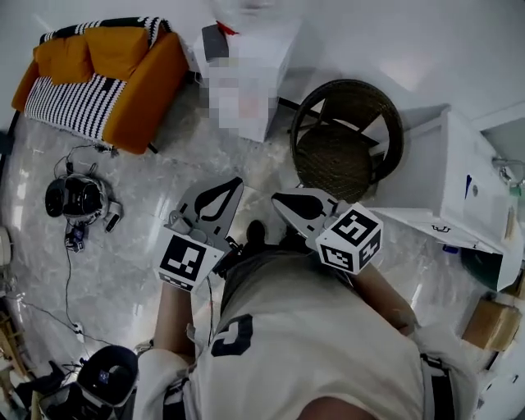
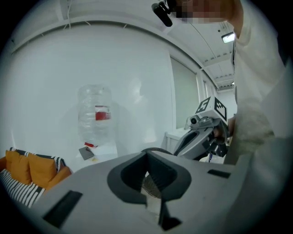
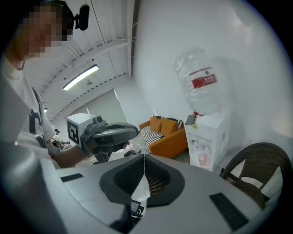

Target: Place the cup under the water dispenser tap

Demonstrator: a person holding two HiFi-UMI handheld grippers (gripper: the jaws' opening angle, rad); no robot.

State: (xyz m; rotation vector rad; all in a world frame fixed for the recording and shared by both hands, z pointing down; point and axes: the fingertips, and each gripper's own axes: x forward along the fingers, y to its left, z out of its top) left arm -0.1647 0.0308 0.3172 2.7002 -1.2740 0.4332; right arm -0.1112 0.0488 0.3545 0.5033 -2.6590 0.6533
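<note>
Well apart from the pink cup (image 3: 203,159) in the water dispenser (image 3: 207,137), left gripper (image 1: 237,182) and right gripper (image 1: 277,198) both closed, empty.

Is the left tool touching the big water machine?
Apart. The head view shows a stretch of bare floor between the tip of the left tool and the water dispenser, which stands further ahead.

In the head view the water dispenser (image 1: 275,49) at 12 o'clock shows no legible front, its bottle (image 1: 246,10) clipped by the top edge. The left gripper (image 2: 147,157) hides the dispenser's lower cabinet in its own view; the sofa (image 2: 32,169) runs off at 8 o'clock. In the right gripper view a pinkish shape (image 3: 203,159) on the dispenser's front is too small to name.
</note>
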